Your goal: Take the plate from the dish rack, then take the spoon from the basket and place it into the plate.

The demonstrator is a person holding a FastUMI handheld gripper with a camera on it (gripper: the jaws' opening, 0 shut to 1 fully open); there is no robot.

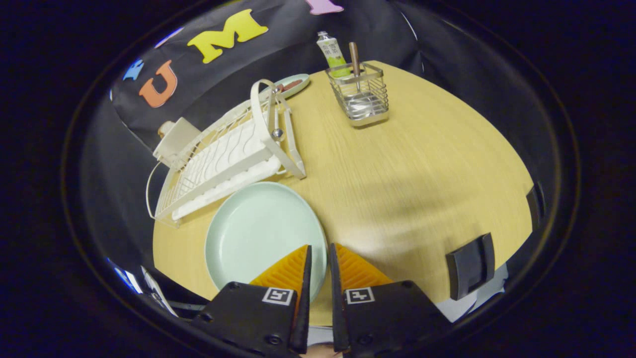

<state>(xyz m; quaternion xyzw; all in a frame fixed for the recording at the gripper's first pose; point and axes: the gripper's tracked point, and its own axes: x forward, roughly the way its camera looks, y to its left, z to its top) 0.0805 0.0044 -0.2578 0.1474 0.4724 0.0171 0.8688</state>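
Observation:
A pale green plate (258, 233) lies on the wooden table (422, 164), just in front of the white dish rack (223, 154). My gripper (319, 253) is at the plate's near right rim. Its fingers stand almost together, one over the plate's inside and one outside it, with the rim pinched in the narrow gap. Far beyond the fingers stands a wire basket (360, 97). The spoon (354, 57) stands upright in it, its brown handle sticking out of the top.
A green and white tube (332, 52) stands behind the basket. A small dish (293, 84) lies behind the rack, and a white box (174, 136) sits at the rack's far left. A black clamp (469, 266) grips the table's near right edge.

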